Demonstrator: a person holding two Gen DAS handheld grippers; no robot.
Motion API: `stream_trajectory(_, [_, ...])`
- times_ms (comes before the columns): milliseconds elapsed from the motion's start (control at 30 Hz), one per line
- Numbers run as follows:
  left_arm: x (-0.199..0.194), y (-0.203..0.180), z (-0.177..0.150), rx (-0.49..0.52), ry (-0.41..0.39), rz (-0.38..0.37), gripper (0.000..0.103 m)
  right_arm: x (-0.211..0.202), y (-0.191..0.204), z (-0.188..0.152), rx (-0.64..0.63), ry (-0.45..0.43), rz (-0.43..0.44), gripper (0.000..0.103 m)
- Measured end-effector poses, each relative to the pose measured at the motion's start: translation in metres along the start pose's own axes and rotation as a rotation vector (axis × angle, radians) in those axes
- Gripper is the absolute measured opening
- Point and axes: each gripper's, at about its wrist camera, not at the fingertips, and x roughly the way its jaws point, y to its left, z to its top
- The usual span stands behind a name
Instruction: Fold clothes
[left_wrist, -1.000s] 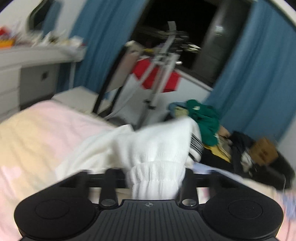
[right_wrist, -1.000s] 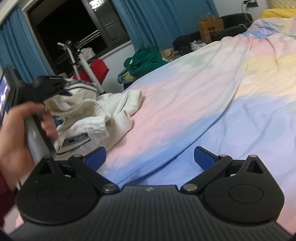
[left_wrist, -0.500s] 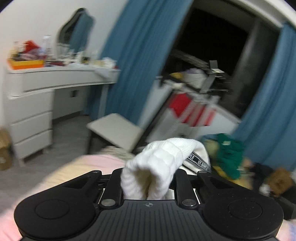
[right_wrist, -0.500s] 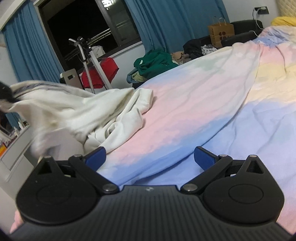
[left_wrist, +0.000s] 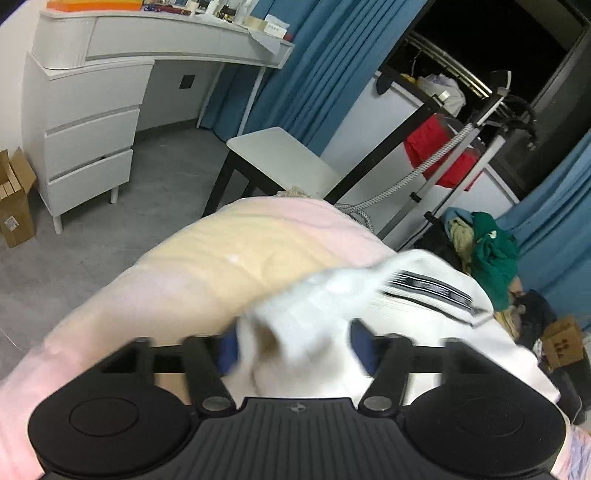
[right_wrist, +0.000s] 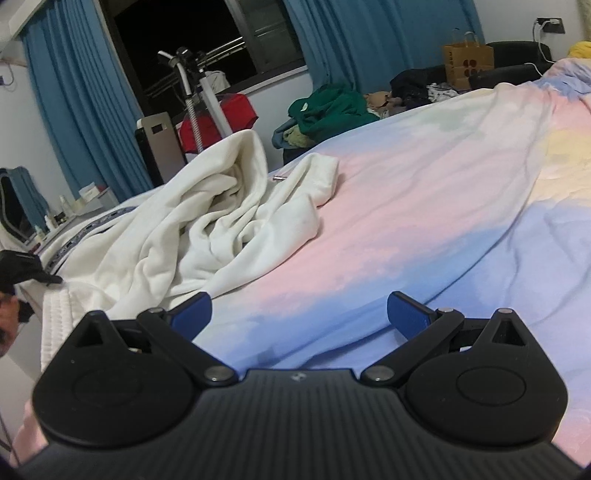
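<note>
A white sweatshirt with a dark striped band (left_wrist: 432, 288) lies crumpled at the corner of the pastel bed sheet (left_wrist: 229, 266). Its ribbed cuff sits between the fingers of my left gripper (left_wrist: 291, 347), whose jaws stand apart; the picture is blurred there, and whether they still grip the cloth cannot be told. In the right wrist view the same sweatshirt (right_wrist: 207, 229) lies heaped at the left of the bed. My right gripper (right_wrist: 299, 314) is open and empty, low over the blue and pink sheet (right_wrist: 424, 221), to the right of the heap.
A white desk with drawers (left_wrist: 88, 122) and a white stool (left_wrist: 277, 158) stand beyond the bed corner. A garment steamer stand (right_wrist: 199, 99), a green clothes pile (right_wrist: 332, 110) and a paper bag (right_wrist: 467, 62) line the window side.
My left gripper has dropped from mid-air toward the bed corner and its jaws have spread around the cuff. The sweatshirt has been pulled out leftward and settled on the bed. My right gripper has stayed still.
</note>
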Motion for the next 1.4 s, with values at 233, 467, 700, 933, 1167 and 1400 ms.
stream_trajectory(233, [-0.074,0.007,-0.071,-0.022,0.058,-0.035,0.087,-0.02,0.002,0.002,0.0,-0.026,0.028,0.103])
stream_trajectory(467, [-0.098,0.007,-0.156,-0.251,0.341,-0.162,0.088,-0.042,-0.001,0.004,0.018,-0.041,0.039,0.103])
stream_trajectory(700, [-0.056,0.001,-0.203,-0.376,0.414,-0.173,0.088,-0.045,-0.008,0.003,0.061,-0.025,0.055,0.103])
stream_trajectory(933, [-0.051,0.018,-0.198,-0.505,0.287,-0.226,0.079,-0.039,-0.01,0.003,0.09,-0.018,0.07,0.103])
stream_trajectory(1167, [-0.089,0.041,-0.197,-0.608,0.151,-0.38,0.077,-0.036,-0.008,-0.001,0.117,0.0,0.089,0.103])
stream_trajectory(1400, [-0.088,0.033,-0.206,-0.593,0.16,-0.39,0.082,-0.036,-0.002,-0.004,0.097,0.007,0.089,0.103])
